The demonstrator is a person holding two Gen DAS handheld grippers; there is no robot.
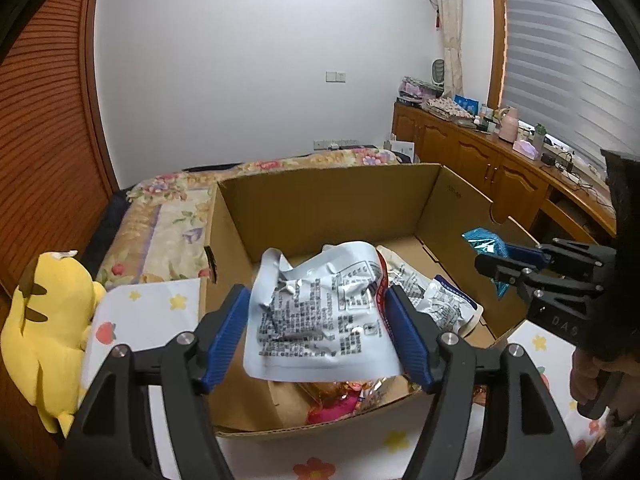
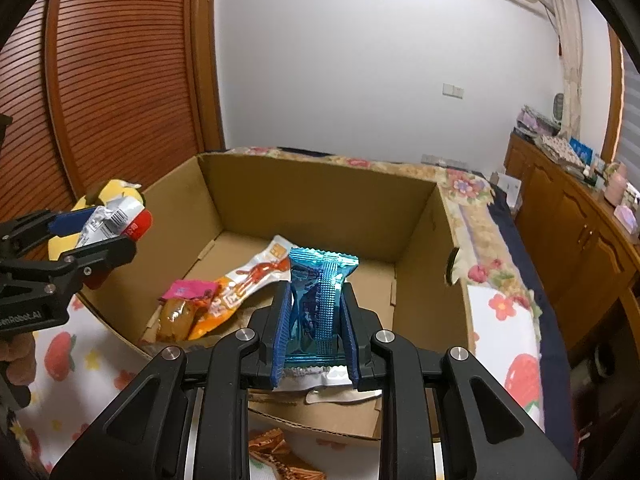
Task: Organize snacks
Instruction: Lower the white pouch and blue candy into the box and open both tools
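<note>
An open cardboard box (image 1: 320, 178) (image 2: 320, 164) stands on a bed. Over its near left corner my left gripper (image 1: 316, 292) (image 2: 116, 228) is shut on a crumpled white snack packet (image 1: 320, 320) (image 2: 108, 220) printed with small text. My right gripper (image 2: 316, 288) (image 1: 490, 258) is shut on a shiny blue snack packet (image 2: 320, 304) (image 1: 484, 240), held over the box's near right side. On the box floor lie an orange packet (image 2: 248, 280), a pink packet (image 2: 188, 290) (image 1: 332, 404), a brown snack (image 2: 172, 320) and another white packet (image 1: 440, 300).
A yellow plush toy (image 1: 44, 328) (image 2: 116, 192) lies left of the box. A white fruit-print cloth (image 1: 148, 308) (image 2: 504, 340) covers the floral bedspread (image 1: 168, 216). A copper-wrapped snack (image 2: 280, 456) lies before the box. A cluttered wooden cabinet (image 1: 500, 168) (image 2: 560, 216) runs along the right.
</note>
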